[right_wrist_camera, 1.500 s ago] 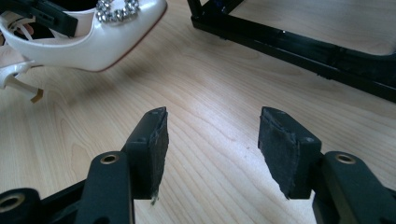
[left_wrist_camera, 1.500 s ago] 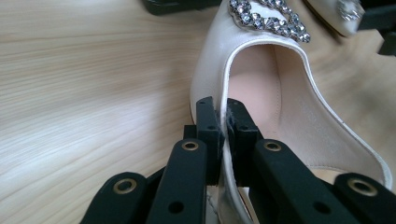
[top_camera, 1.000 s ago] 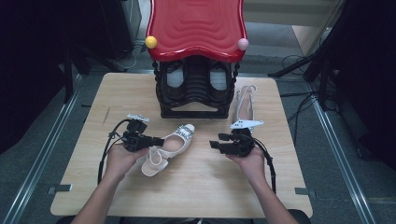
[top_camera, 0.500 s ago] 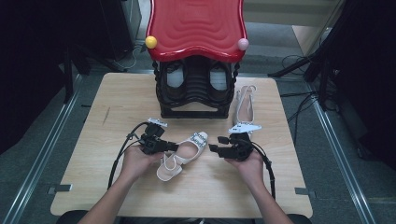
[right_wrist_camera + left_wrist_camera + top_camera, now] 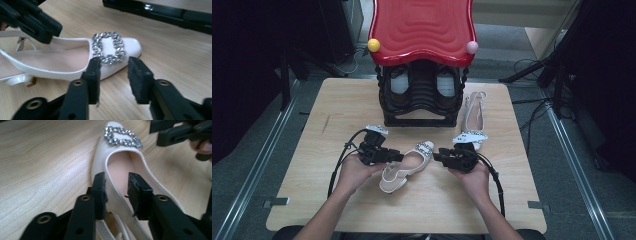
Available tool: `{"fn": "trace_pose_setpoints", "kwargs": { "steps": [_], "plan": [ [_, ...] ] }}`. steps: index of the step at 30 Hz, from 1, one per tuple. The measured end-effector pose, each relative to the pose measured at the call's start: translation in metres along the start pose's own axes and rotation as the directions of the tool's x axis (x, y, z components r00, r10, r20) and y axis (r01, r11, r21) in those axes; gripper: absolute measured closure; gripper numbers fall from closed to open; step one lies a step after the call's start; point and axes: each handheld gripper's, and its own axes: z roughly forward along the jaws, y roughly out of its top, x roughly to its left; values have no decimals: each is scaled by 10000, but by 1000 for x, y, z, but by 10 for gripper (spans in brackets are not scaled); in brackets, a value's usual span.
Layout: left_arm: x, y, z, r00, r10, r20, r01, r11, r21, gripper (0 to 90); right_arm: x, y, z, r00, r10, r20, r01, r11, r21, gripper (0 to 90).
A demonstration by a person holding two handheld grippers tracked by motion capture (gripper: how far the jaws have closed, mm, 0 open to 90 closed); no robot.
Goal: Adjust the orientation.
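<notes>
Cream shoe lies mid-table between both grippers. Left gripper jaws, just opening, loosely straddle its side wall; right gripper jaws, just closing, are half-open short of the toe. Risk: the shoe shifts before the right jaws grip.

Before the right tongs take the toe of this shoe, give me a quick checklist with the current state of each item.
1. Left tongs straddle the side wall of the white slingback shoe, jaws just opening, pads not pressing: ok.
2. Right tongs at the toe, jaws just closing, not yet touching it: ok.
3. Rhinestone buckle clear of the pads: ok.
4. Shoe flat on the table: cannot tell.
5. Second shoe lies clear beside the black shoe rack: ok.
</notes>
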Motion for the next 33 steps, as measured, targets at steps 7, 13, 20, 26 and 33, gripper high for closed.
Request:
{"fn": "trace_pose_setpoints", "kwargs": {
  "steps": [7, 13, 20, 26, 33],
  "plan": [
    [1, 2, -16, 9999, 99, -86, -102, 9992, -384, 497, 10, -5, 16, 9973, -288, -674, 331, 9973, 649, 900],
    [10, -2, -25, 9999, -81, -142, 74, 9986, -524, 475, 13, -4, 26, 9972, -394, -643, 453, 9947, 918, 900],
    [17, -11, -33, 9989, -441, -177, 426, 9963, -747, 465, 9, 0, 29, 9978, -324, -574, 374, 9953, 892, 900],
    [20, -18, -37, 9974, -645, -318, 620, 9954, -730, 464, 4, 5, 34, 9978, -143, -645, 203, 9954, 933, 900],
    [23, -31, -46, 9939, -929, -600, 871, 9919, -924, 462, 1, 14, 44, 9975, -62, -699, 131, 9951, 980, 900]
  ]
}}
